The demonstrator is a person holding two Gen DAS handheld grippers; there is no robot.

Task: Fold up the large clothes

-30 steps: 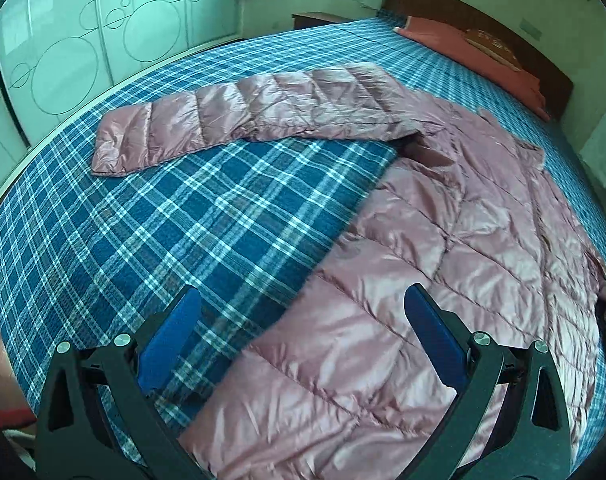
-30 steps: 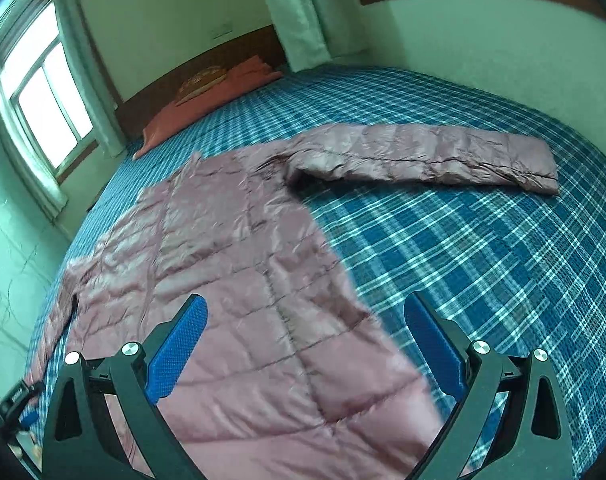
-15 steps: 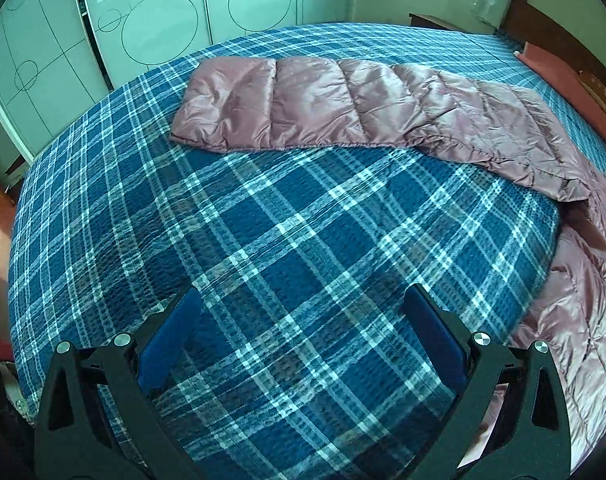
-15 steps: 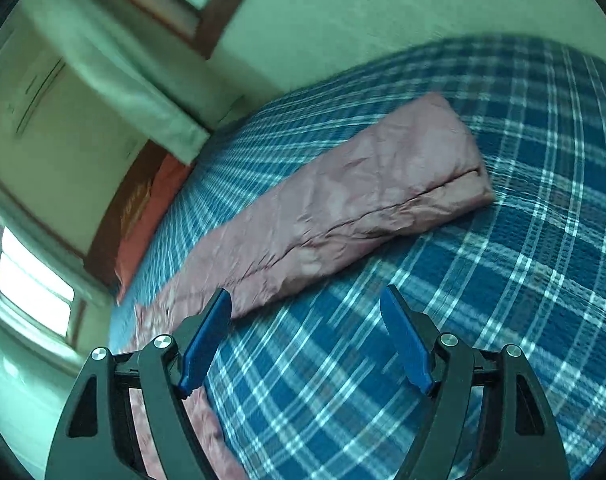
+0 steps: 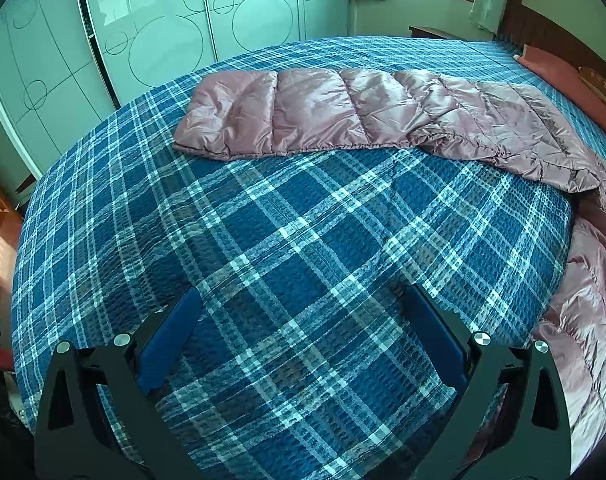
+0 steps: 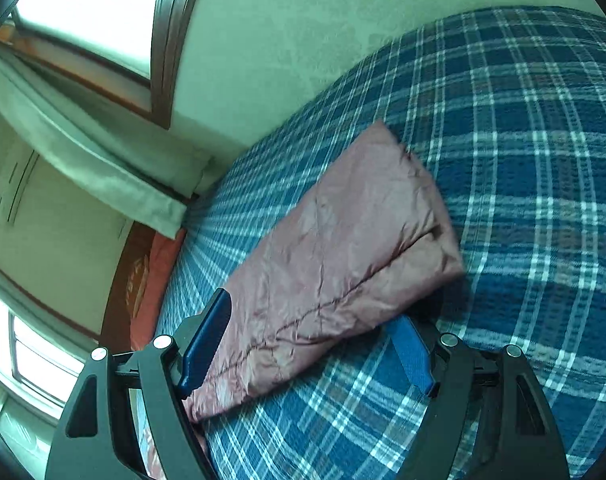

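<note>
While the left tongs [image 5: 299, 332] hang spread wide over bare plaid bedspread [image 5: 303, 240], gripping nothing, the pink quilted jacket [image 5: 383, 116] lies flat across the bed ahead of them. Its one sleeve [image 5: 287, 114] stretches out toward the mirrored wardrobe doors [image 5: 163, 32], cuff end to the left of that view, and the body of the garment [image 5: 587, 320] runs down the right edge of the frame, well apart from the blue pads [image 5: 171, 336]. A red pillow [image 5: 571, 84] rests by the wooden headboard at the far right. From the right wrist view, the right tongs [image 6: 311, 344] are spread too, low over the other sleeve [image 6: 343, 248]: the left pad [image 6: 207, 340] sits beside the sleeve's far edge and the right pad [image 6: 411, 352] shows just beneath its near edge, so the fabric lies between the two, though whether either pad touches it cannot be told. That sleeve's cuff points away toward the wall, on the same plaid bedspread [image 6: 523, 200], with a curtain [image 6: 83, 160] and window frame beyond.
</note>
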